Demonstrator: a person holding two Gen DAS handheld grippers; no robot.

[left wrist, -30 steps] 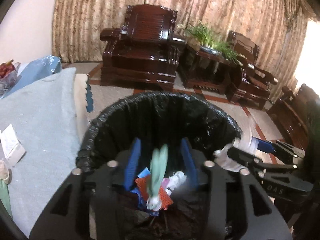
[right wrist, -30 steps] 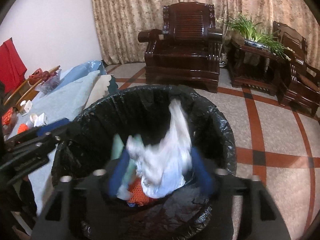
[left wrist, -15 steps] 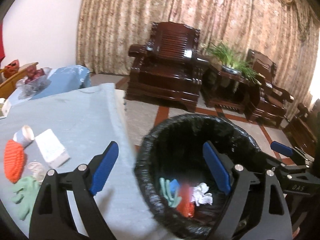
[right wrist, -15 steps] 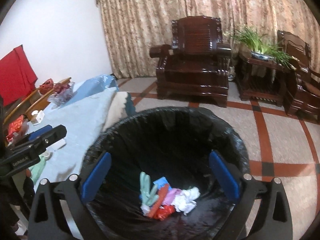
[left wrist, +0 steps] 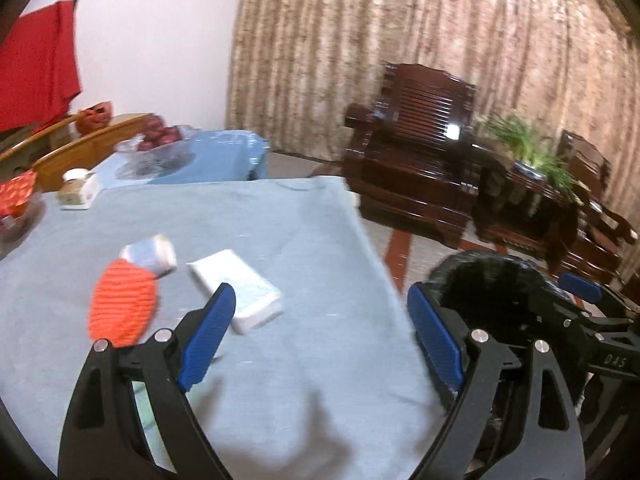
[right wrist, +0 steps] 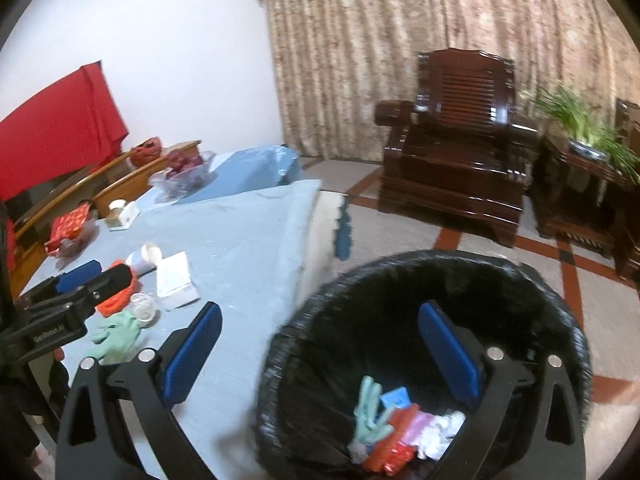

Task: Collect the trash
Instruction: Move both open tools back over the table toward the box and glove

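My left gripper (left wrist: 320,344) is open and empty above the blue tablecloth (left wrist: 280,224). Ahead of it lie an orange knitted piece (left wrist: 122,304), a toppled paper cup (left wrist: 150,254) and a white tissue pack (left wrist: 236,290). My right gripper (right wrist: 320,356) is open and empty, over the near rim of the black-lined trash bin (right wrist: 440,276). In the bin lie a green glove (right wrist: 370,412), red and pink wrappers (right wrist: 400,436) and a crumpled white tissue (right wrist: 440,432). In the right wrist view a second green glove (right wrist: 118,334) and a small clear cup (right wrist: 142,304) lie on the cloth beside the left gripper (right wrist: 76,284).
The bin (left wrist: 492,280) stands on the floor off the table's right edge. A fruit bowl (left wrist: 158,148), a small jar (left wrist: 76,188) and a red packet (left wrist: 16,196) sit at the far left. Dark wooden armchairs (right wrist: 460,152) and a plant (right wrist: 584,132) stand behind.
Both grippers opened and dropped a green glove and a white tissue into the bin. Both then swung left, the left one out over the table.
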